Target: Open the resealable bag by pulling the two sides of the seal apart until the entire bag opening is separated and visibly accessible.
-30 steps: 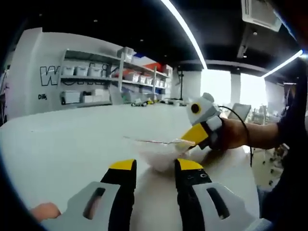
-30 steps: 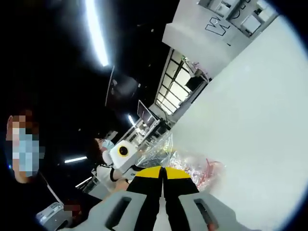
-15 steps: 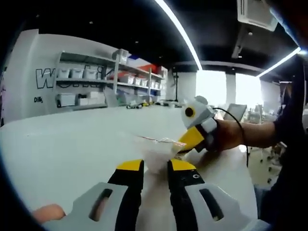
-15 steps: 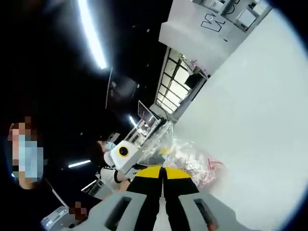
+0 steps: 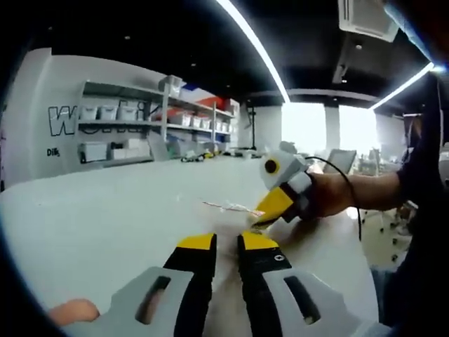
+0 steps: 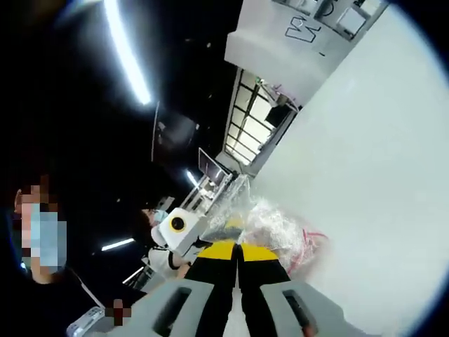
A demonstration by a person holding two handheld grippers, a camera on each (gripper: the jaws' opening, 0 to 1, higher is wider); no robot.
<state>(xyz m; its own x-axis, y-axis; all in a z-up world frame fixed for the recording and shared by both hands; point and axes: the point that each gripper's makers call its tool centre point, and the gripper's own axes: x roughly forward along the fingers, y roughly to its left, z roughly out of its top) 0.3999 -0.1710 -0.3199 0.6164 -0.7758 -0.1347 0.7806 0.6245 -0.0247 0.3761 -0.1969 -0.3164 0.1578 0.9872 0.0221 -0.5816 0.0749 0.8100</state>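
In my left gripper view, my left gripper (image 5: 226,242) pinches the near edge of the clear bag (image 5: 228,208), jaws nearly together. Beyond it, my right gripper (image 5: 270,205) holds the far edge above the white table (image 5: 105,210). My right gripper view shows the crinkled plastic with red contents, my jaws pressed together on it.

The right gripper (image 6: 238,247) has its yellow-tipped jaws pressed together on the crinkled clear bag (image 6: 270,228), which spreads just ahead over the white table (image 6: 379,175). The left gripper (image 6: 184,228) sits close to the left, at the bag's far edge.
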